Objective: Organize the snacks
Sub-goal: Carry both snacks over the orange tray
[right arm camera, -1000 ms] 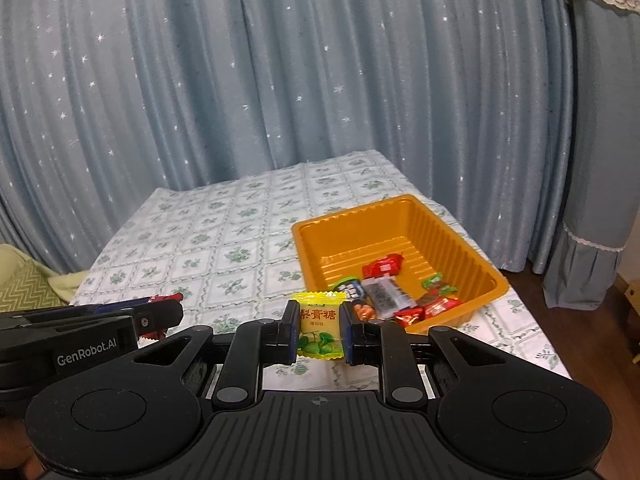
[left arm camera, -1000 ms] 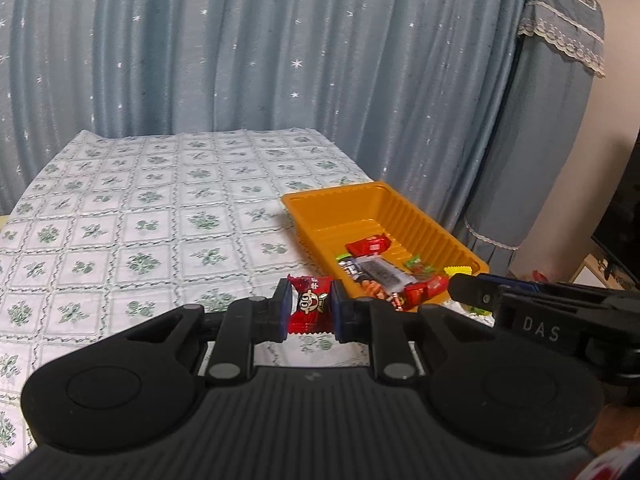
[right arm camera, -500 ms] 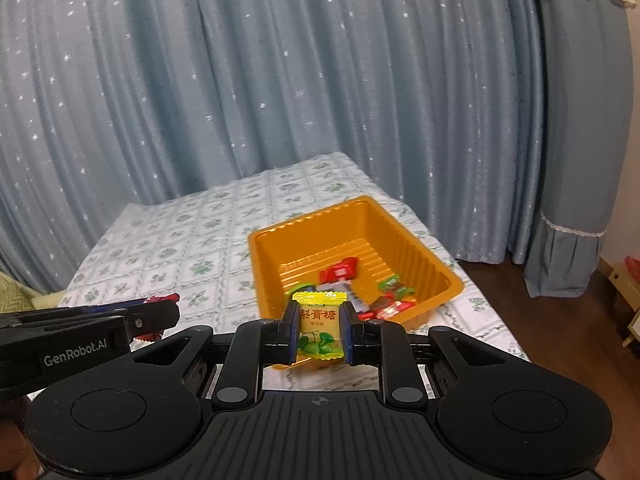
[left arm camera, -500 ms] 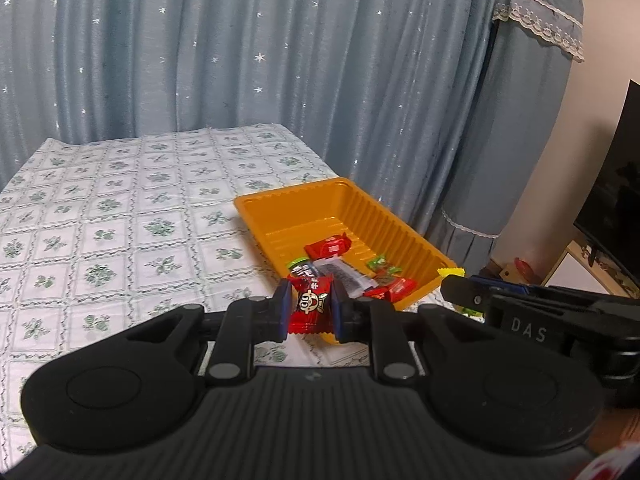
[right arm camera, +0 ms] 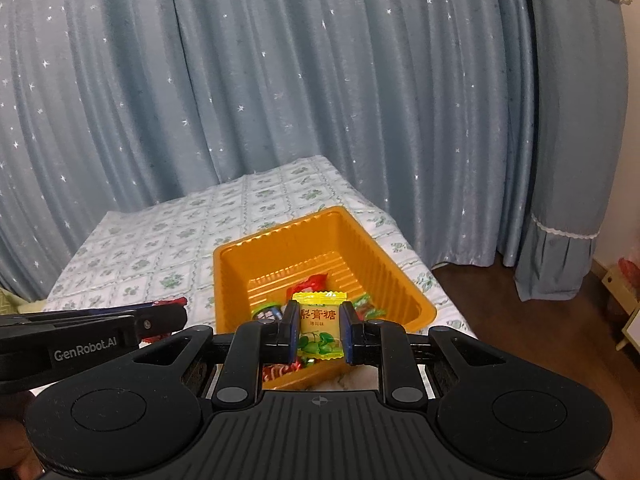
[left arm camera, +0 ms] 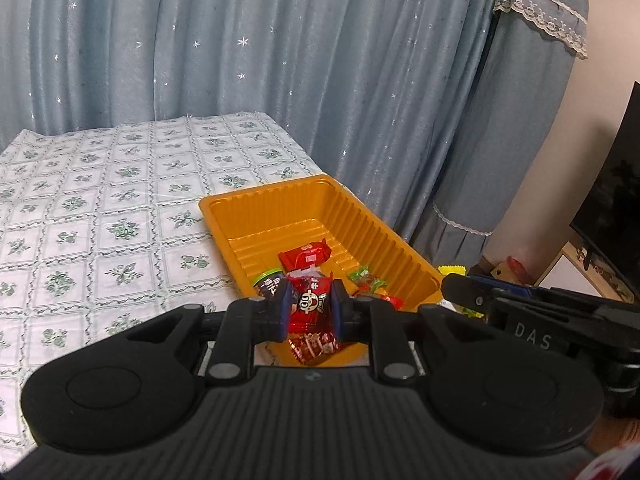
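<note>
Several wrapped snacks already lie in the ribbed orange plastic tray (left arm camera: 304, 204), frame centre. Left gripper (left arm camera: 308, 310) clamps a red candy packet (left arm camera: 310, 300), right gripper (right arm camera: 320, 330) a yellow candy packet (right arm camera: 319, 320); both undropped, low-centre near the tray's front edge.

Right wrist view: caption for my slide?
Right gripper shut on a yellow candy packet, poised above the orange tray of snacks.

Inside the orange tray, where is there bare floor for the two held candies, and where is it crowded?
The orange tray has bare floor in its far half, bordered by the far wall and the red wrapper. The near half is crowded with wrappers. Left tool holds a red candy, right tool a yellow candy.
</note>
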The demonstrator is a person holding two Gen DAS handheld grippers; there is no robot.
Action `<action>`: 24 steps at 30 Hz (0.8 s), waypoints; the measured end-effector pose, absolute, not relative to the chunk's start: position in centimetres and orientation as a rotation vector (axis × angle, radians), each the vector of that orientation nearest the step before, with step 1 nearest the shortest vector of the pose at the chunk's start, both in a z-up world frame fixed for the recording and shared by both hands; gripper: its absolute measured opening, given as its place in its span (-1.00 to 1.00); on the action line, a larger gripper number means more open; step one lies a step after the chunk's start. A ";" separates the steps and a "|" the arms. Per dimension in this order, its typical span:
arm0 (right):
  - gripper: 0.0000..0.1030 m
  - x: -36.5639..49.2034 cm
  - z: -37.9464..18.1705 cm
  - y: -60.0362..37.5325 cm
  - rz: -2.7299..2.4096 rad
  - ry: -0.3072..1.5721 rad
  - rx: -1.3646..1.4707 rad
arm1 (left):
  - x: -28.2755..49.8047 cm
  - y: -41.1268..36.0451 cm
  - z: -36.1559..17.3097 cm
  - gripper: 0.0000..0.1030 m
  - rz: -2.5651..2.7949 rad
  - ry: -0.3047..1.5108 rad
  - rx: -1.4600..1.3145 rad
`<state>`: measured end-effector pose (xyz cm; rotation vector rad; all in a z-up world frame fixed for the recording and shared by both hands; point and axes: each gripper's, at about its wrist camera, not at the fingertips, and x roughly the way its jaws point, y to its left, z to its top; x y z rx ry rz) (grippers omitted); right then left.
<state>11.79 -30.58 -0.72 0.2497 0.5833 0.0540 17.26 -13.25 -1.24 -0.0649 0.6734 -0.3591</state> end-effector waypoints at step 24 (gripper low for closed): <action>-0.60 20.3 -3.1 -32.5 0.059 0.627 0.211 | 25.6 -14.8 -5.0 -0.65 -0.361 0.737 -0.117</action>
